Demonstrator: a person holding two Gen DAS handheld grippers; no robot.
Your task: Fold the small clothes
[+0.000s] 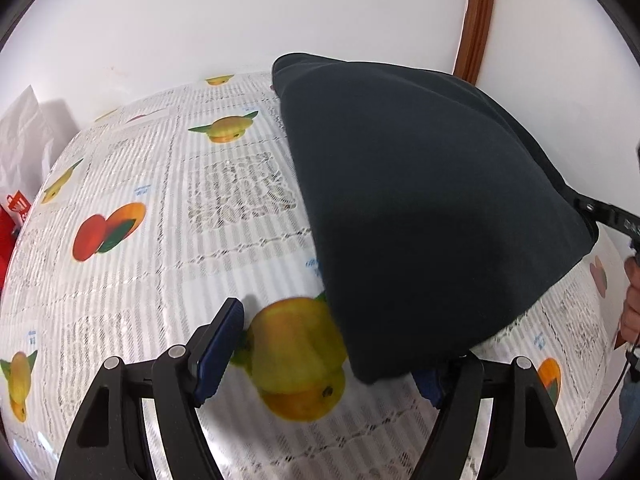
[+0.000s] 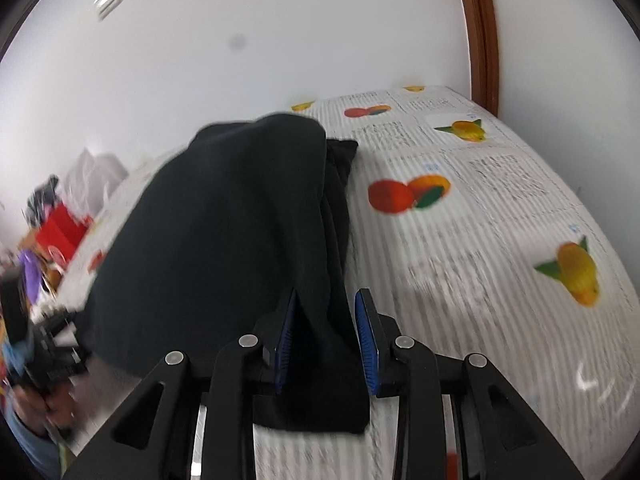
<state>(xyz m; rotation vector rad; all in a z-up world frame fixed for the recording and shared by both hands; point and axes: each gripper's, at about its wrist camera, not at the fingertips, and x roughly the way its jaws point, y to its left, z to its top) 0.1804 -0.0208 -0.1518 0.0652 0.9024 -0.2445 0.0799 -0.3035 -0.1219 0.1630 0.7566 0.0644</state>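
Note:
A small dark garment (image 1: pixel 420 208) is lifted over a table with a white fruit-print cloth (image 1: pixel 180 208). My left gripper (image 1: pixel 328 356) is open; its left finger (image 1: pixel 222 344) is bare and the cloth's hanging edge drapes over its right finger. In the right wrist view the garment (image 2: pixel 224 240) hangs in a fold, and a bunched part of it sits between my right gripper's (image 2: pixel 326 344) blue pads (image 2: pixel 366 340), which stand apart around it. The right gripper also shows at the right edge of the left wrist view (image 1: pixel 600 212), holding the garment's corner up.
A white wall stands behind the table, with a brown wooden frame (image 1: pixel 478 16) at the right. A red bag (image 2: pixel 60 228) and white bags (image 1: pixel 24 140) sit at the table's left end. The person's hand (image 1: pixel 632 300) shows at the right edge.

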